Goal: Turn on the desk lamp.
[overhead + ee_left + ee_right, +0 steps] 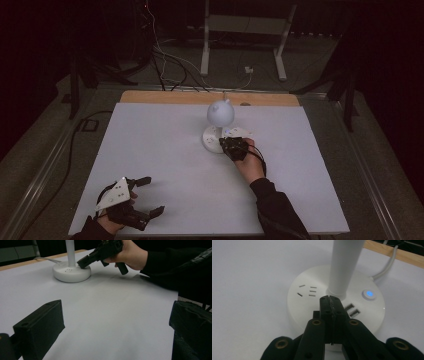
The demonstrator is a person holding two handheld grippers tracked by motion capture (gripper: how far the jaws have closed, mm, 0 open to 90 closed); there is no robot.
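Observation:
A white desk lamp stands at the table's far middle, with a round head and a disc base. The base carries socket slots, two USB ports and a blue-lit button beside the stem. My right gripper is shut, with its tips over the base just in front of the stem and nothing between them; it is also at the base's right side. My left gripper rests open near the front left corner, its jaws wide apart.
A white sheet covers the table, leaving a wooden strip at the far edge. The lamp's white cord runs off over that edge. Behind, on the floor, are cables and a white frame's legs.

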